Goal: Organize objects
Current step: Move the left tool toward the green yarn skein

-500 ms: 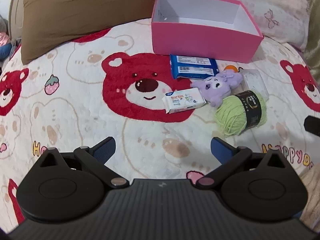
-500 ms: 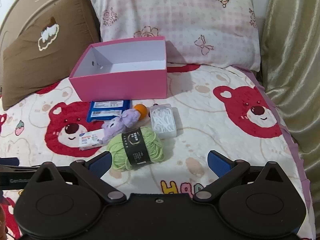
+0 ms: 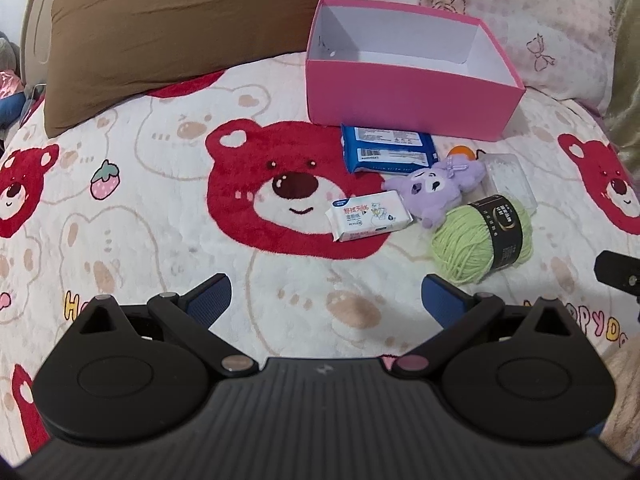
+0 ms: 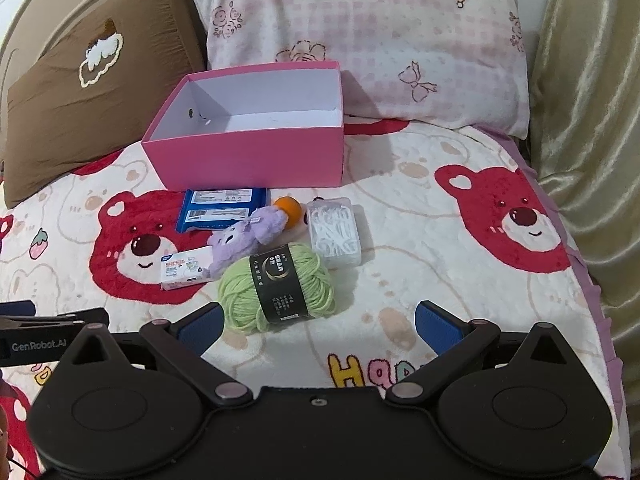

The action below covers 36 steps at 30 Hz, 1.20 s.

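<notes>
Box: pink box point(image 4: 256, 160), open-topped, nothing visible inside, standing on the bear blanket point(image 4: 440, 248) against the pillows.
Loose items: green yarn point(image 4: 276, 288), purple plush point(image 4: 248, 240), white tissue pack point(image 4: 186, 268), blue wipes pack point(image 4: 222, 208), orange ball point(image 4: 289, 207), clear floss-pick case point(image 4: 334, 232); all clustered just in front of the box, none inside.
Right gripper point(image 4: 318, 322): fingers spread fully, nothing between them; yarn just ahead of the left finger.
Left gripper point(image 3: 326, 298): spread fully, holding nothing, over bare blanket, tissue pack ahead.
Change since half a second ago: none evident; items and both grippers are placed as before.
Task standing: sorting not begun; yarn looks the nearest first pick.
</notes>
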Tool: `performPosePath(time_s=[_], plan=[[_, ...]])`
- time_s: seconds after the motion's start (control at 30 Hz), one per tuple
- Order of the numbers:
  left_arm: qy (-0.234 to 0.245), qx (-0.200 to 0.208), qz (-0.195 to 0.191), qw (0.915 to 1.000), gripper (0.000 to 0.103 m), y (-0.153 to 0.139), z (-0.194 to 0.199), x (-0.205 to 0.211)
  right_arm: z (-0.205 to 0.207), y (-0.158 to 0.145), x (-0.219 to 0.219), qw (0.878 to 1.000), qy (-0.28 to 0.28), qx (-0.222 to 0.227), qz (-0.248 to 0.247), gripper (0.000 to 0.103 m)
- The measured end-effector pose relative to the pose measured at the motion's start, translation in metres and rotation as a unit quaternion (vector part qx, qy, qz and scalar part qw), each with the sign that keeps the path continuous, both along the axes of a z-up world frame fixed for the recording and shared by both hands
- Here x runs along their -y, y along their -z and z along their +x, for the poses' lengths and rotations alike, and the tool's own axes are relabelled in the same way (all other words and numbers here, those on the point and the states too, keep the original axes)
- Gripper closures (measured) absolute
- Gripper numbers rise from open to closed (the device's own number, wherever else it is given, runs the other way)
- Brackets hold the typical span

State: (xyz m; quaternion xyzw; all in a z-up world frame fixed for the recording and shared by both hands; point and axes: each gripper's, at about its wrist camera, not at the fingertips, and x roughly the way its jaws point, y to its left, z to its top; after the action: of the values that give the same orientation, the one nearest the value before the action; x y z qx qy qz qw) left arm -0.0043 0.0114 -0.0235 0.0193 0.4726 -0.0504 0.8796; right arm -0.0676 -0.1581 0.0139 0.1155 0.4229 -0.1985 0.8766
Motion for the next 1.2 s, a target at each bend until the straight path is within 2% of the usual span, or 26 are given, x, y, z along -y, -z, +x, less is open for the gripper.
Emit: performPosePath(time_s=[0.47, 0.73, 1.2], plan=[[0.015, -0.008, -0.013, 0.9998, 0.0, 0.0, 0.0, 0.001, 0.003, 0.004, -0.002, 1.0, -0.005, -0.013, -0.006, 0.0], [0.024, -0.008, -0.041, 0.9988, 0.001, -0.01, -0.002, -0.003, -0.003, 0.0, -0.002, 1.0, -0.005, -0.01, -0.012, 0.0], [0.036, -0.005, -0.058, 0.9976, 0.002, -0.023, -0.005, -0.008, -0.012, -0.011, -0.002, 1.0, -0.005, 0.0, -0.017, 0.0]])
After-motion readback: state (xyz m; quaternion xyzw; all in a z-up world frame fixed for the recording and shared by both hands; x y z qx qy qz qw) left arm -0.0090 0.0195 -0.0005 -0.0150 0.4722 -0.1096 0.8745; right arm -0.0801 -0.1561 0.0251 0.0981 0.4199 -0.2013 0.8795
